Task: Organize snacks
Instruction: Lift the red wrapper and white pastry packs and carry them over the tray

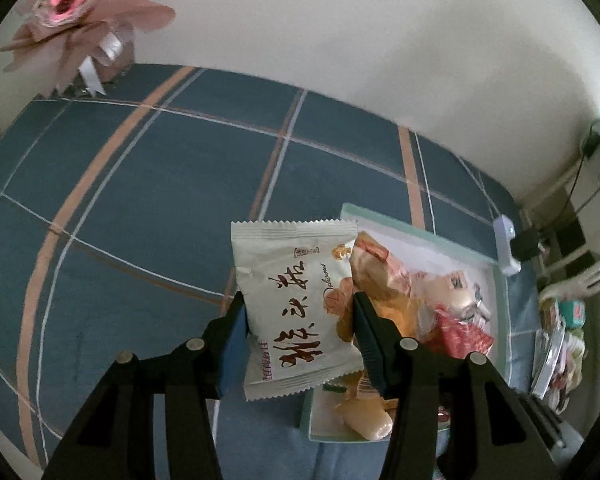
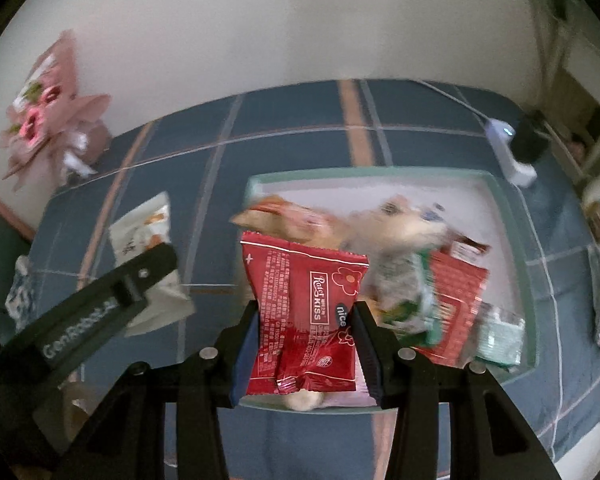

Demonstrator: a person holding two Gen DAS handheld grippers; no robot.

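left gripper point(image 1: 298, 328): jaws pinch the white snack packet point(image 1: 296, 304) across its middle, blue pads pressed on both side edges; packet hangs free above the cloth.
right gripper point(image 2: 304, 332): jaws clamp the red snack packet point(image 2: 304, 320) at mid-height; the film buckles between the pads, so the hold looks firm.
packet positions: white one sits over the left edge of the tray point(image 1: 500, 280); red one hangs over the tray's near rim point(image 2: 260, 402).
tray contents: mixed loose snacks, heaped; right-wrist view blurred, types unclear.
surroundings: blue plaid tablecloth point(image 1: 140, 200), bare to the left of the tray; pink bouquet point(image 1: 80, 20) at far corner.
judged step: carry both packets to sorted spots.
technique note: keep pinch steady, lower each packet until flat on cloth before release; set the two well apart, clear of the bouquet.
risk: slick film may slip if the grip eases.
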